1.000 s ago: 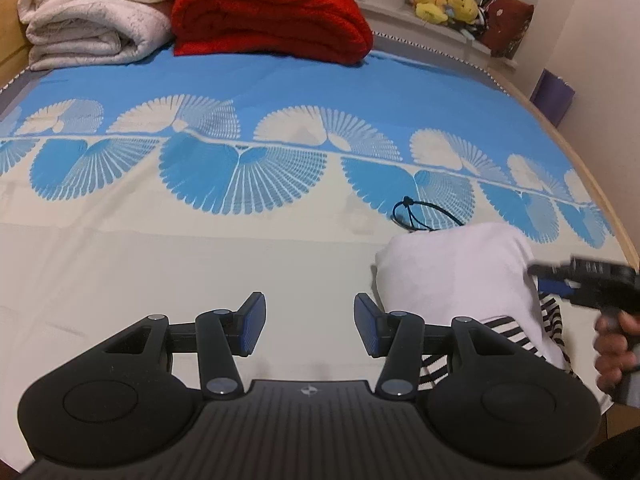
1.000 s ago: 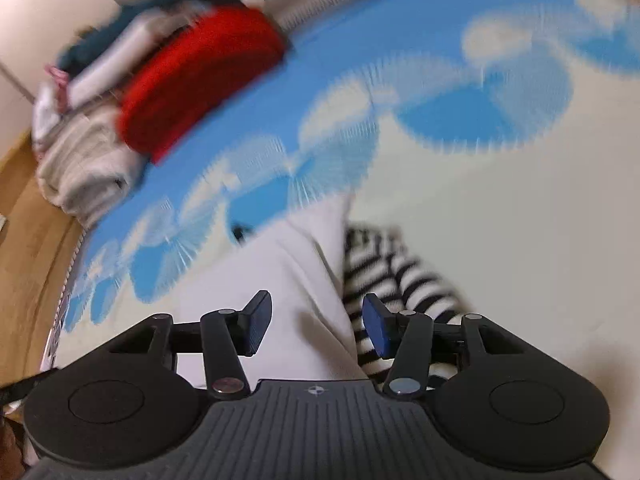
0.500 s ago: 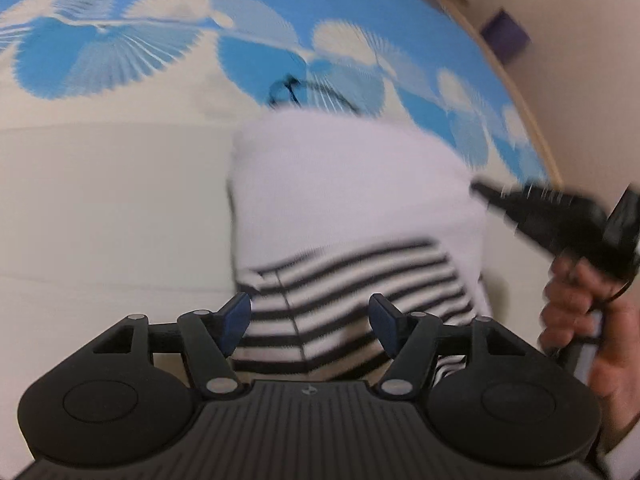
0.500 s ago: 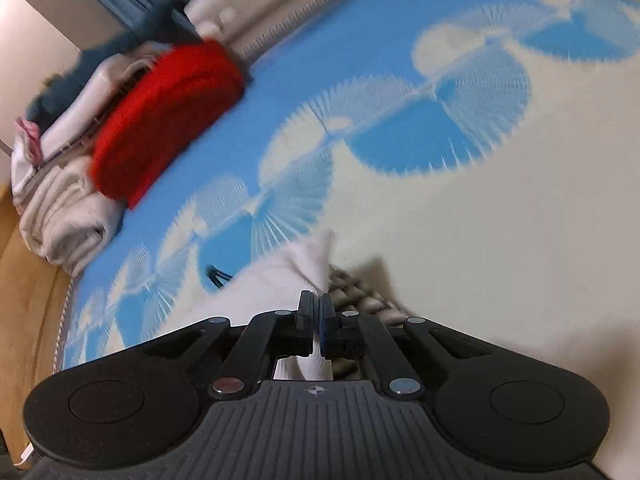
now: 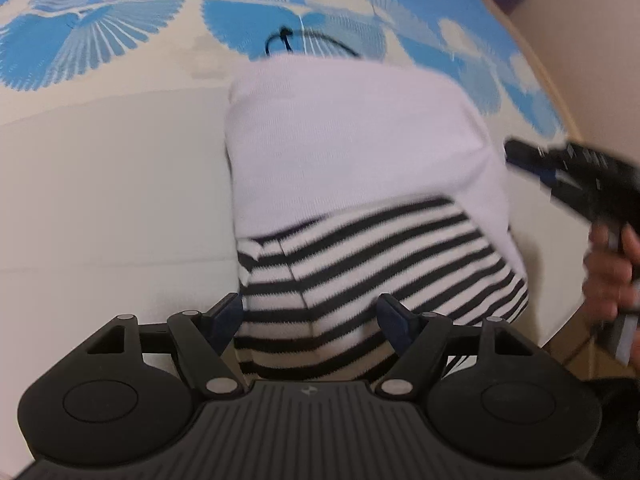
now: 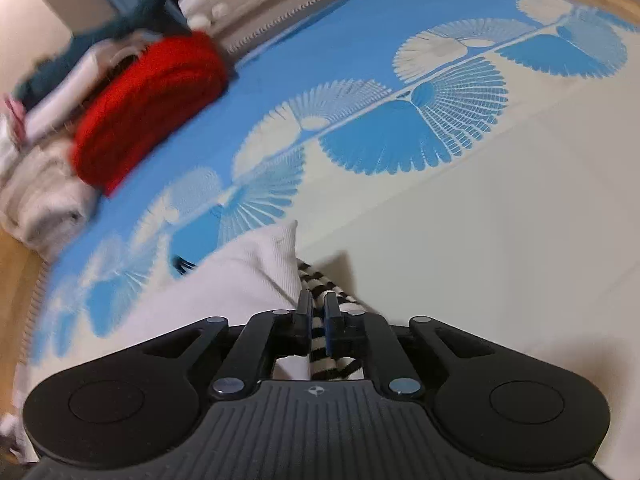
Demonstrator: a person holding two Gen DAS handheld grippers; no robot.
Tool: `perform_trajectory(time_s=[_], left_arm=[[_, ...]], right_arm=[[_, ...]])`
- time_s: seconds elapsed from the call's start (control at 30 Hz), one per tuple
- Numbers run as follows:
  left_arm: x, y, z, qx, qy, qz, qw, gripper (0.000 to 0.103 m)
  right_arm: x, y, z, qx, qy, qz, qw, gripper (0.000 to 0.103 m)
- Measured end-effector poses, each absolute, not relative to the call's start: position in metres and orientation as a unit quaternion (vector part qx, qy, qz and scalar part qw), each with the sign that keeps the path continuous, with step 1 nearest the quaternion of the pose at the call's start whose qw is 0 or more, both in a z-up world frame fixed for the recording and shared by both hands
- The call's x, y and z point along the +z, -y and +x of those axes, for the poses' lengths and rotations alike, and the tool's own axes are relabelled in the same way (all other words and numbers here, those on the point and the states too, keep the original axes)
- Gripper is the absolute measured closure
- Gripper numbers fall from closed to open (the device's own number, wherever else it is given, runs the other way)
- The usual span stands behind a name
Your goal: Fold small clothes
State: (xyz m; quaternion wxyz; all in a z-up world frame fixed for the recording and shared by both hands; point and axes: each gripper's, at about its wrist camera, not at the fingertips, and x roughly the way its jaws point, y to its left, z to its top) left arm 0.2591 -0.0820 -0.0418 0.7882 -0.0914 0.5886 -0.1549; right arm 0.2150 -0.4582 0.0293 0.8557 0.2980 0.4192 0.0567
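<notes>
A small garment lies on the bed, folded so a white part (image 5: 352, 136) sits above a black-and-white striped part (image 5: 360, 264). My left gripper (image 5: 310, 316) is open, its fingers either side of the striped hem, low over it. My right gripper (image 6: 318, 318) is shut on the garment's edge, where striped cloth (image 6: 320, 332) and white cloth (image 6: 248, 276) meet. In the left wrist view the right gripper (image 5: 532, 156) shows at the garment's right edge, held by a hand.
The bedspread (image 6: 460, 240) is cream with blue fan patterns. A black hair tie (image 5: 284, 36) lies just beyond the garment. A red folded blanket (image 6: 148, 100) and white folded bedding (image 6: 40, 196) sit at the far end. The bed's edge (image 5: 560, 92) runs along the right.
My left gripper moved right and down, over the striped hem. My right gripper went from open to shut on the garment's edge and has lifted it slightly.
</notes>
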Motion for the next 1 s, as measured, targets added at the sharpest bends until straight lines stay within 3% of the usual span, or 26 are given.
perform_trajectory(time_s=[0.07,0.27,0.33,0.4,0.43,0.63,0.8,1.0], left_arm=[[-0.039,0.076,0.262,-0.154,-0.585,-0.105,0.789,0.024],[-0.031,0.075,0.263,-0.156,-0.581,-0.122,0.79,0.024],[-0.031,0.074,0.262,-0.154,-0.579,-0.131,0.79,0.024],[-0.032,0.073,0.262,-0.15,-0.58,-0.138,0.789,0.024],[-0.032,0.073,0.262,-0.149,-0.58,-0.141,0.788,0.024],[-0.033,0.079,0.259,-0.168,-0.583,-0.139,0.783,0.024],[-0.054,0.104,0.255,-0.175,-0.625,-0.044,0.76,0.02],[-0.043,0.102,0.252,-0.192,-0.614,-0.048,0.764,0.023]], right_arm=[[0.028,0.464,0.205,0.082,-0.432,0.311,0.843,0.054],[0.016,0.453,0.175,0.132,-0.504,0.219,0.825,0.053],[0.013,0.449,0.167,0.15,-0.514,0.206,0.819,0.057],[0.014,0.443,0.158,0.173,-0.516,0.175,0.821,0.091],[0.018,0.444,0.154,0.175,-0.51,0.167,0.825,0.099],[0.059,0.501,0.127,0.169,-0.418,0.298,0.841,0.103],[0.019,0.483,0.13,0.134,-0.545,0.204,0.803,0.103],[0.012,0.459,0.147,0.123,-0.57,0.134,0.801,0.103]])
